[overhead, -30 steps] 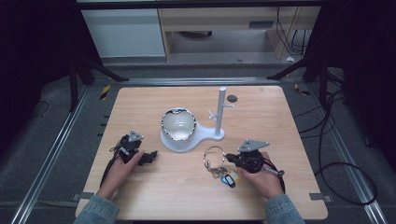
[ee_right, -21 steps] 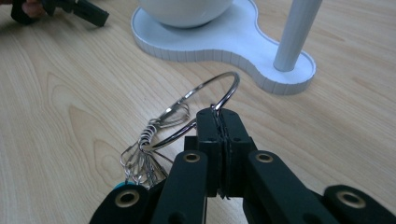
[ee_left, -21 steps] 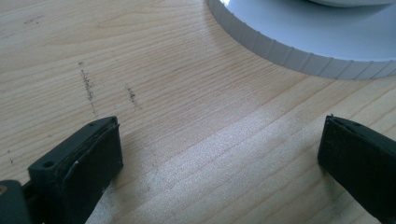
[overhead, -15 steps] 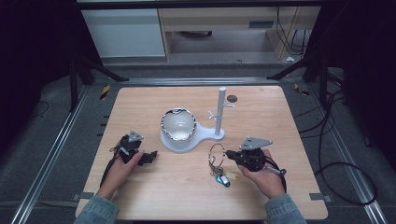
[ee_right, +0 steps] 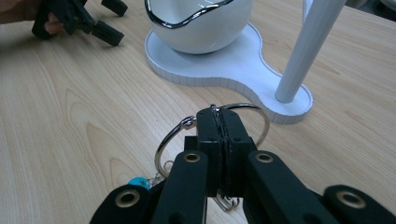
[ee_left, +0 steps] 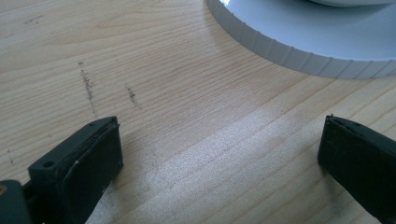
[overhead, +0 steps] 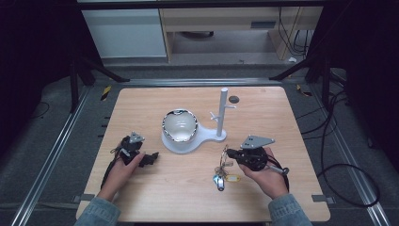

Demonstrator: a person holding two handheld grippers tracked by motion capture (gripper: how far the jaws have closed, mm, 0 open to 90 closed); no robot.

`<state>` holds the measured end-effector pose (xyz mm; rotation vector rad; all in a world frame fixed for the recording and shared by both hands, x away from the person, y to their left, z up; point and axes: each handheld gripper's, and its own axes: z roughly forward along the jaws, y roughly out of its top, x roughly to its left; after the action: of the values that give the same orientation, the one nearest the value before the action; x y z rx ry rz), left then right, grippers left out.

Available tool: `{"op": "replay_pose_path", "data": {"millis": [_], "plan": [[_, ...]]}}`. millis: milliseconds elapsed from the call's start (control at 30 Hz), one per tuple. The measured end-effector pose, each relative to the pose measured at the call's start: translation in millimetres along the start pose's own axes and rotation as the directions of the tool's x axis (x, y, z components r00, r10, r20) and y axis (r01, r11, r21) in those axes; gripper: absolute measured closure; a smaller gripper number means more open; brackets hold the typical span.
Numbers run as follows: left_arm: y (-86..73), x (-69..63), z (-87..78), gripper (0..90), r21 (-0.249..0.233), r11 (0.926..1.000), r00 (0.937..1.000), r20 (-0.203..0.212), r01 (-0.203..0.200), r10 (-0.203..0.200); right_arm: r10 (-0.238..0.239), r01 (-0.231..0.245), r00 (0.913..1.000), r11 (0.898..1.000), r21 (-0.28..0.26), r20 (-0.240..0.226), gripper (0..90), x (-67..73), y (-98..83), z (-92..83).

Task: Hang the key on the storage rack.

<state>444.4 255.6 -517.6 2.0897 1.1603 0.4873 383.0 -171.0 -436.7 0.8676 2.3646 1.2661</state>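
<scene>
- The key ring (ee_right: 212, 133), with keys and tags dangling, hangs at 5 o'clock of the white stand (overhead: 221, 115), probably bound for its pegs.
- The right gripper (ee_right: 219, 122) is clenched on the ring's wire.
- The left gripper (ee_left: 219, 154) rests released on the counter (overhead: 301, 141), at 8 o'clock of the bowl (overhead: 179, 125).

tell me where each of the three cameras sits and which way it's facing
High view: above the person's side, looking forward and down on the table; both forearms, left gripper and right gripper show.
Left gripper view: low over the wood, facing the white stand base; its open jaws show.
Right gripper view: looks along shut jaws clamping the key ring toward bowl and post.
Shared: all show the white base.
</scene>
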Motion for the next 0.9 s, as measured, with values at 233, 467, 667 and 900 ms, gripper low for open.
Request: {"op": "replay_pose_path", "data": {"millis": [233,467,667,900], "plan": [[0.0,0.0,0.0,0.0,0.0,1.0,1.0,0.0,0.0,0.0,0.005,-0.005,1.0,1.0,-0.018,-0.004,88.9,0.0,6.6,-4.8],[0.0,0.0,0.0,0.0,0.0,1.0,1.0,0.0,0.0,0.0,0.025,-0.025,0.9997,0.998,-0.05,0.0,88.9,-3.2,12.3,-9.4],[0.0,0.0,0.0,0.0,0.0,1.0,1.0,0.0,0.0,0.0,0.042,-0.042,0.9991,0.996,-0.077,-0.001,88.9,-6.6,16.8,-14.7],[0.0,0.0,0.0,0.0,0.0,1.0,1.0,0.0,0.0,0.0,0.052,-0.051,0.9986,0.993,-0.11,0.006,88.9,-10.0,23.6,-24.0]]}}
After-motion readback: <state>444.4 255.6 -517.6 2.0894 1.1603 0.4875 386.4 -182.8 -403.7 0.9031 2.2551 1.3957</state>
